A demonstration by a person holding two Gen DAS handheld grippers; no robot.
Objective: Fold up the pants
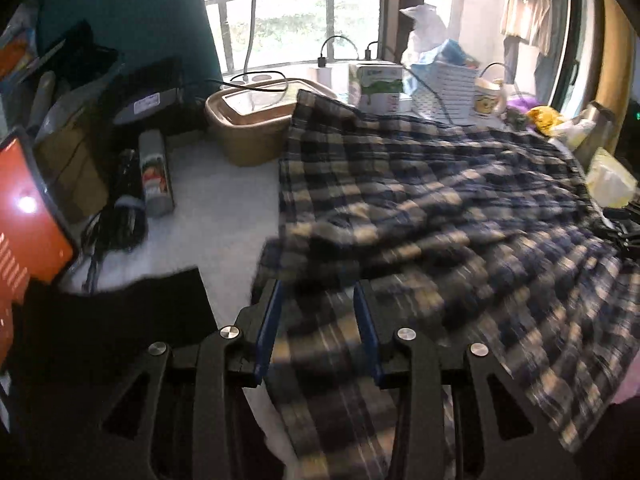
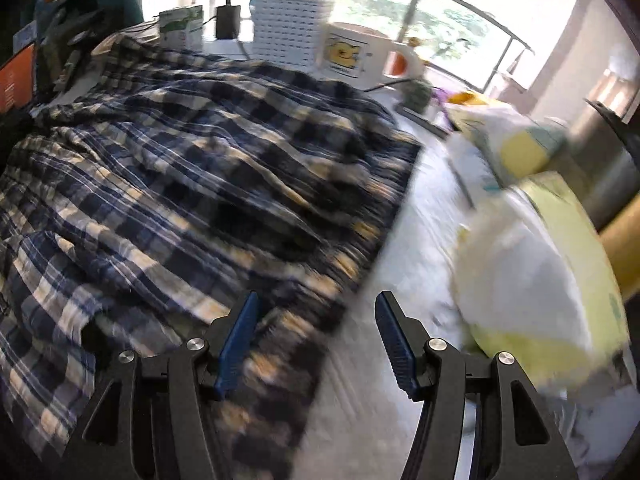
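The plaid pants (image 1: 420,208), navy and cream, lie spread and rumpled over the white table (image 1: 224,208). My left gripper (image 1: 317,292) hovers over their near left edge. Its blue pads stand apart and do not press the cloth that shows in the gap between them. In the right wrist view the pants (image 2: 180,160) fill the left half of the picture. My right gripper (image 2: 318,300) is open above their right edge. Plaid cloth lies under its left finger and bare table (image 2: 416,240) under its right. Both views are blurred by motion.
A brown lidded container (image 1: 248,120), a spray can (image 1: 156,172), a red-lit screen (image 1: 24,216) and a black cloth (image 1: 120,312) crowd the left. A mug (image 2: 352,56) and white basket (image 2: 288,20) stand behind the pants. Yellow-white bags (image 2: 532,272) and a metal pot (image 2: 604,160) sit on the right.
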